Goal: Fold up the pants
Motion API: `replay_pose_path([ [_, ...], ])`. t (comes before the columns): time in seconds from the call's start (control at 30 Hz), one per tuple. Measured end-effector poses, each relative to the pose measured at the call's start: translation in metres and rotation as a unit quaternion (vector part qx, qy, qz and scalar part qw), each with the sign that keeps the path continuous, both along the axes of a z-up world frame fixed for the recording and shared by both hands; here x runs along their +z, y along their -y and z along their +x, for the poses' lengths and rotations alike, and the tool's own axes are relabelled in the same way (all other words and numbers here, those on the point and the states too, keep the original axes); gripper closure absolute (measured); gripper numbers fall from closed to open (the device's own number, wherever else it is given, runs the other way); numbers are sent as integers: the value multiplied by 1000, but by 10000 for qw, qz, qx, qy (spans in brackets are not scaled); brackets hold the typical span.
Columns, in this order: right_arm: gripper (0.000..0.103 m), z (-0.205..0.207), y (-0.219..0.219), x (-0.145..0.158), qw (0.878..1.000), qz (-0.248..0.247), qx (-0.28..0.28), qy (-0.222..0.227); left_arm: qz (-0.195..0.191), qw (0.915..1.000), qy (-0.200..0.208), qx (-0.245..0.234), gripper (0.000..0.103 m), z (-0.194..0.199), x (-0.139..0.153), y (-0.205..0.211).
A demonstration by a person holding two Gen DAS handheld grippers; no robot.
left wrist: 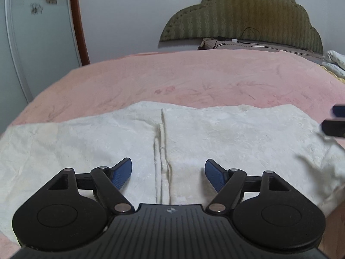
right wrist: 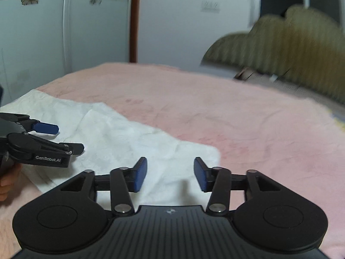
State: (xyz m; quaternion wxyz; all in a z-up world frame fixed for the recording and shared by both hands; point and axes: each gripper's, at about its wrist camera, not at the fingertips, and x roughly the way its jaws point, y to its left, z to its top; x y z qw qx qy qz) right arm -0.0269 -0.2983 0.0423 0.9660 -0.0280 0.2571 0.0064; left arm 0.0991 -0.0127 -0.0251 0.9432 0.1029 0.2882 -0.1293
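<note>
1. Bed with pink fleece blanket [left wrist: 194, 75] fills the middle of both views.
2. White textured fabric pants [left wrist: 215, 133] lie flat across the lower half of the left wrist view.
3. Left gripper [left wrist: 168, 173] hovers above the pants' centre seam, jaws released.
4. Right gripper [right wrist: 170, 173], lower centre, over the pants' edge, jaws released.

Left gripper [left wrist: 168, 173] and right gripper [right wrist: 170, 173] built in matte black, ribbed housings, round side discs, silver pivot screws, blue textured pads [left wrist: 124, 172], "GenRobot.AI" lettering (white), bare skin of hand [right wrist: 8, 183].
</note>
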Motion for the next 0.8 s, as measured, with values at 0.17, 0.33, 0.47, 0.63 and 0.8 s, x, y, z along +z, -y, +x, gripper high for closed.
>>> replay_pose_path([
  [0.17, 24, -43, -15, -4, 9956, -791, -281, 407, 67, 10000, -35, -17, 23, -3, -8, 2],
  [0.33, 24, -74, -23, -19, 9892, -1448, 125, 208, -39, 9999, -63, 108, 20, -2, -9, -1],
  [0.47, 24, -65, -22, -30, 9889, -1484, -61, 60, -2, 9999, -33, 109, 19, -2, -10, 0],
  [0.63, 24, -57, -31, -47, 9832, -1819, -97, -85, -25, 9998, -34, 192, 13, -1, -12, -1],
  [0.8, 12, -47, -25, -60, 9744, -2096, -813, -87, 28, 9998, 41, 210, 11, -3, -13, 0],
])
